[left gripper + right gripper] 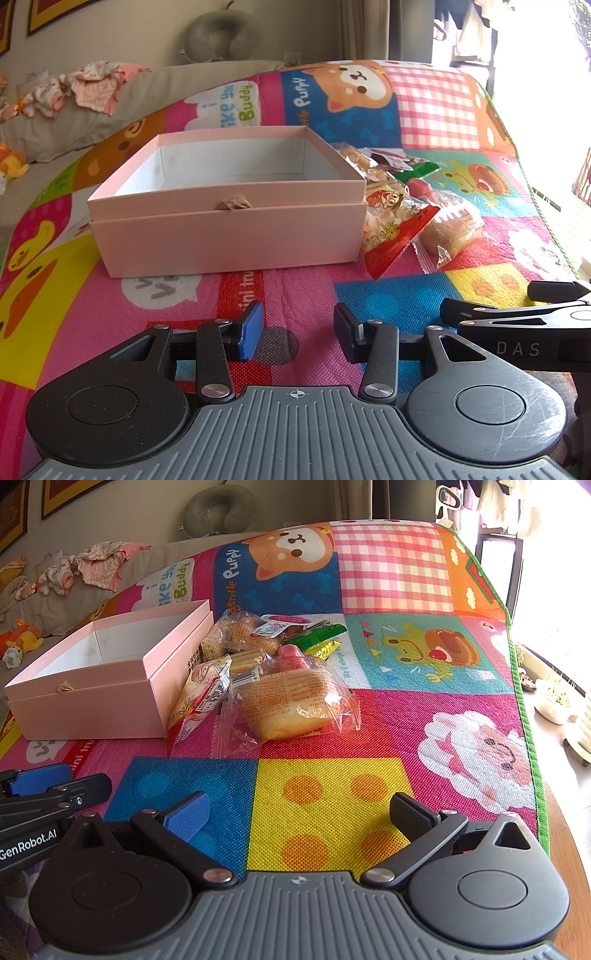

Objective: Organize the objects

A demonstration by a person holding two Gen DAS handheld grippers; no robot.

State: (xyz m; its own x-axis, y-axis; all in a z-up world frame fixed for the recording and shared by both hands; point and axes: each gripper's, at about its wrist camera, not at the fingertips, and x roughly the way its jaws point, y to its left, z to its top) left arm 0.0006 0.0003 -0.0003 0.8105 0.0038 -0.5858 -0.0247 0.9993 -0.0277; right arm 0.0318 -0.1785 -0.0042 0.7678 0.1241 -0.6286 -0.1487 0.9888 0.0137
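An open, empty pink box sits on the colourful mat; it also shows in the right wrist view. A pile of wrapped snacks lies just right of it: a bread roll in clear wrap, a red-and-white packet, biscuit packs, a green packet and a small pink tub. The pile also shows in the left wrist view. My left gripper is open and empty, low over the mat in front of the box. My right gripper is wide open and empty, in front of the snacks.
The play mat covers a table whose wooden edge shows at the right. A grey sofa with baby clothes, plush toys and a neck pillow stands behind. Potted plants sit by the bright window.
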